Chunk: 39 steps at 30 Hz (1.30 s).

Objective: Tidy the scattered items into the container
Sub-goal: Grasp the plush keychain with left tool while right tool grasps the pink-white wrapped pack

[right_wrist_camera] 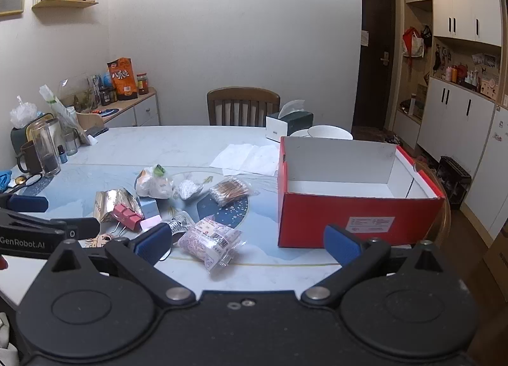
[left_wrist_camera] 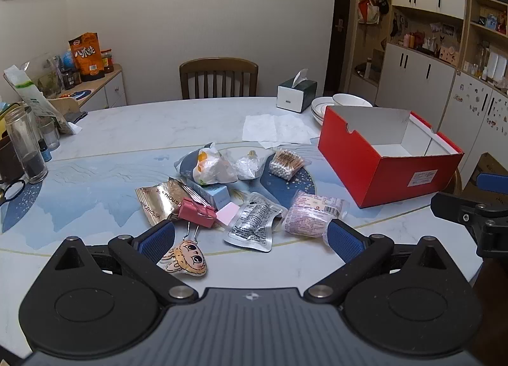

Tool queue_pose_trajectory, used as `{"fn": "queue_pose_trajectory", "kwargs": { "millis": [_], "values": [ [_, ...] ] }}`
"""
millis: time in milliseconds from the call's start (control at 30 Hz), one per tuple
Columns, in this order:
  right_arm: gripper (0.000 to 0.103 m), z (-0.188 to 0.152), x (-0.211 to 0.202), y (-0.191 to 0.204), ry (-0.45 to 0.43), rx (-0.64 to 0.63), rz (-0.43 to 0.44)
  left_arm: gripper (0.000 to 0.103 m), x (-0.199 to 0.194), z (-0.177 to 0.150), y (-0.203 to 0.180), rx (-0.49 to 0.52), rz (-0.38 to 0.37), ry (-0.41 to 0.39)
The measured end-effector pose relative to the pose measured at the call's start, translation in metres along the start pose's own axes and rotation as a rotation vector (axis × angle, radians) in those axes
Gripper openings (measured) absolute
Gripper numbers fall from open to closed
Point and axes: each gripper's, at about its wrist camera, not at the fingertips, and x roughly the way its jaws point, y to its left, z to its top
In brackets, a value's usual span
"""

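An open red box (left_wrist_camera: 377, 169) (right_wrist_camera: 358, 213) with a white inside stands on the table's right. Scattered items lie left of it: a pink patterned pack (left_wrist_camera: 309, 215) (right_wrist_camera: 208, 240), a silver pouch (left_wrist_camera: 254, 221), a pink binder clip (left_wrist_camera: 197, 212) (right_wrist_camera: 127, 215), a cartoon keychain (left_wrist_camera: 187, 259), a gold wrapper (left_wrist_camera: 158, 202) (right_wrist_camera: 111, 201), a cotton swab pack (left_wrist_camera: 285, 164) (right_wrist_camera: 230, 191), and crumpled bags (left_wrist_camera: 209, 164) (right_wrist_camera: 152, 183). My left gripper (left_wrist_camera: 250, 242) is open above the near items. My right gripper (right_wrist_camera: 247, 243) is open, near the pink pack and the box.
A tissue box (left_wrist_camera: 297, 93) (right_wrist_camera: 287, 126), stacked bowls (left_wrist_camera: 336, 104), and paper napkins (left_wrist_camera: 273, 128) sit behind. Glass jars (left_wrist_camera: 25, 147) (right_wrist_camera: 47, 151) and a mug (right_wrist_camera: 28, 156) crowd the left edge. A wooden chair (left_wrist_camera: 219, 77) stands at the far side.
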Motion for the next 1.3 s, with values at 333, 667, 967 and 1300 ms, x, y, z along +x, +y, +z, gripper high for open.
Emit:
{"fn": "queue_pose_trajectory", "kwargs": {
  "millis": [333, 667, 967, 1300],
  "values": [
    [0.102, 0.005, 0.024, 0.013, 0.021, -0.003, 0.033, 0.103, 0.02, 0.006, 0.02, -0.009, -0.024, 0.016],
    [0.1, 0.008, 0.051, 0.027, 0.058, -0.024, 0.044, 0.103, 0.047, 0.005, 0.041, 0.002, -0.055, 0.043],
    [0.1, 0.006, 0.087, 0.041, 0.102, -0.071, 0.056, 0.103, 0.077, -0.004, 0.061, 0.042, -0.073, 0.073],
    [0.1, -0.005, 0.136, 0.05, 0.167, -0.097, 0.012, 0.102, 0.112, -0.022, 0.079, 0.1, -0.097, 0.114]
  ]
}}
